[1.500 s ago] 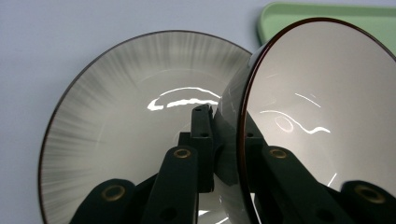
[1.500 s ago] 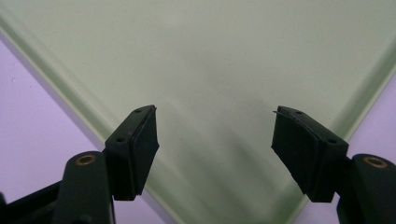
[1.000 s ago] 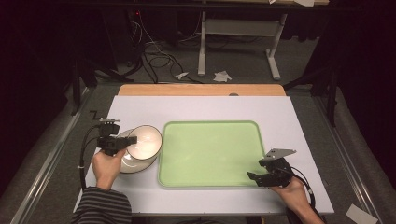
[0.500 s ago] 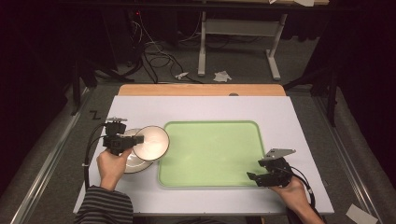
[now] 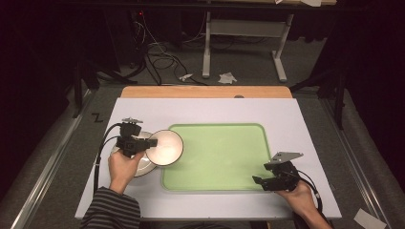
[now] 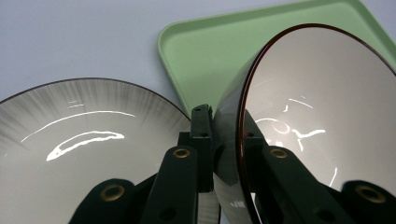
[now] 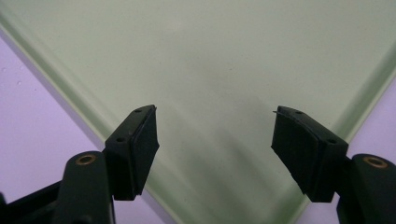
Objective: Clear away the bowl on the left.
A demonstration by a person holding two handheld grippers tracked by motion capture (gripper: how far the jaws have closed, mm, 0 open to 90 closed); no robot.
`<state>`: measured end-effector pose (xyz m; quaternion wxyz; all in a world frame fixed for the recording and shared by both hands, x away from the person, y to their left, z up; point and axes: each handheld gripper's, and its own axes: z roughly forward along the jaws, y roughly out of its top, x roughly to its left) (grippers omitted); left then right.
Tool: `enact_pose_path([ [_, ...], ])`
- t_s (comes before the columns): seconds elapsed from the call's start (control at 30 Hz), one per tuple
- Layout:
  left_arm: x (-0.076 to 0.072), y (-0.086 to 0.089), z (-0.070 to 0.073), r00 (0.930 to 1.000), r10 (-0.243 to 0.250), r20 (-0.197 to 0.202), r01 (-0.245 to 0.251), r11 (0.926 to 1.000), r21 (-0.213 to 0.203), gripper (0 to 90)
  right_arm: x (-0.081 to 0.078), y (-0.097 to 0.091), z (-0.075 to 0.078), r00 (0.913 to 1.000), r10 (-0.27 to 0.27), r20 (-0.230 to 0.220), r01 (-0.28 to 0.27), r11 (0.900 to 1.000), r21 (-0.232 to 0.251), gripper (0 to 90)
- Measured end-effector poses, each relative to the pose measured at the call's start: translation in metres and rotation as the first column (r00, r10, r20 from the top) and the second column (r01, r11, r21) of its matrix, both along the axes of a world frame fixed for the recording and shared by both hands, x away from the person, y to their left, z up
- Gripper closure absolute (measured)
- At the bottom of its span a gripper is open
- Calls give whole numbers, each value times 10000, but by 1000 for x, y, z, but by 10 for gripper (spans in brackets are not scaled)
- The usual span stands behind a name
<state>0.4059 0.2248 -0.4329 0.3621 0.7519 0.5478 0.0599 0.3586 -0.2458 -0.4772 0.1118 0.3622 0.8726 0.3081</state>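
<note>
My left gripper (image 5: 151, 142) is shut on the rim of a bowl (image 5: 165, 148), white inside with a dark outside. The bowl hangs tilted, partly over the left edge of the green tray (image 5: 224, 157). In the left gripper view the jaws pinch the bowl's (image 6: 317, 102) wall at the left gripper (image 6: 224, 135), above a grey-streaked plate (image 6: 84, 158) that lies on the table beside the tray (image 6: 205, 56). That plate (image 5: 141, 167) shows under my left hand in the high view. My right gripper (image 5: 260, 180) stands open over the tray's near right corner; in its own view the right gripper (image 7: 215, 135) has only bare tray (image 7: 210, 60) between its pads.
A white board (image 5: 205, 107) covers the table, with a wooden strip (image 5: 205, 91) along its far edge. Behind the table, cables and crumpled paper (image 5: 227, 77) lie on the floor by a metal frame.
My left gripper has carried the bowl to the right, off the plate and toward the tray's left edge. The right gripper has stayed where it was.
</note>
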Motion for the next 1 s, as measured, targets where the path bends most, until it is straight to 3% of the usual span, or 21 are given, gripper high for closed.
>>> enact_pose_path([
  [0.33, 5, -23, 5, 9978, -669, -5, 669, 9977, -48, 818, 0, 0, 0, 10000, -20, -17, 20, 10000, -44, 327],
  [0.43, 9, -34, 6, 9948, -1010, -97, 1008, 9948, -139, 817, 0, 0, 0, 10000, -21, -6, 21, 10000, -51, 327],
  [0.6, 19, -51, 11, 9897, -1417, -187, 1419, 9898, 89, 817, 0, 0, 0, 10000, -19, -42, 19, 10000, -54, 327],
  [0.8, 27, -67, 10, 9853, -1691, -260, 1687, 9855, -155, 818, -1, 0, 0, 10000, 16, -9, -16, 10000, -71, 327],
  [0.93, 37, -82, 4, 9840, -1726, -432, 1692, 9829, -724, 817, 1, 0, -1, 9999, -36, -126, 36, 10000, -9, 327],
  [1.0, 40, -90, 3, 9823, -1813, -475, 1780, 9817, -674, 817, 1, 0, -1, 10000, -25, -91, 24, 10000, -58, 327],
])
